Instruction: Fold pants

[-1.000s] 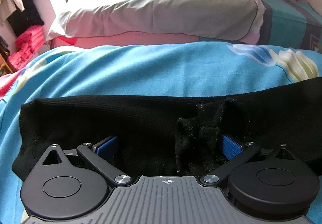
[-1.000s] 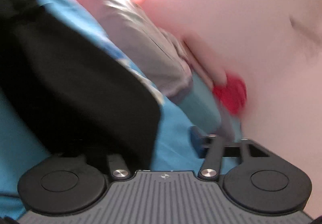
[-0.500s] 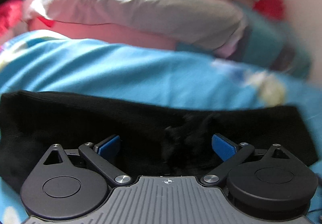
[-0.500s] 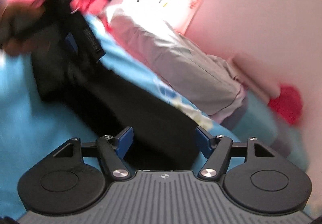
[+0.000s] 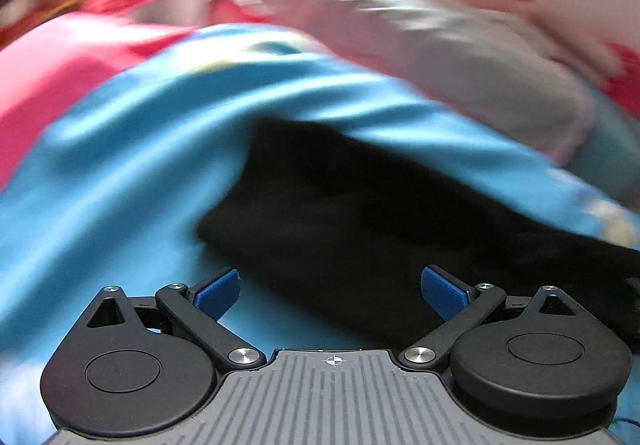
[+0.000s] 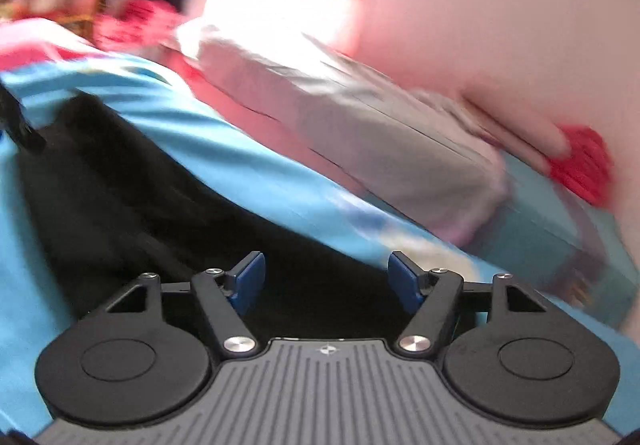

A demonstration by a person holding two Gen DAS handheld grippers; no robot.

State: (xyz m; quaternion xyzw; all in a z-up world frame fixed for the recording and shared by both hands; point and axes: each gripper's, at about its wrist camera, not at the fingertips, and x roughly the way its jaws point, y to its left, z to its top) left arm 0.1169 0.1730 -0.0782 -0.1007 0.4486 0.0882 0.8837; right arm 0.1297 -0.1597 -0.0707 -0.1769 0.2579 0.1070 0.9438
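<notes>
The black pants point(image 5: 360, 213) lie folded in a long band on the blue bedsheet point(image 5: 120, 185). My left gripper point(image 5: 330, 289) is open and empty, just above the pants' near edge, close to their left end. In the right wrist view the pants point(image 6: 120, 205) stretch from the left down to the gripper. My right gripper point(image 6: 326, 279) is open and empty over the pants' near end. Both views are motion-blurred.
A grey pillow point(image 5: 480, 61) lies at the back of the bed against a pink wall point(image 6: 500, 5). Red folded cloth point(image 6: 580, 165) sits at the far right. Pink fabric point(image 5: 52, 61) lies at the left edge. The other gripper's black tip point(image 6: 20, 125) shows at far left.
Both grippers have pulled back from the pants and swung sideways. The left gripper has let go of the bunched black fabric it had between its fingers. The pants now lie flat.
</notes>
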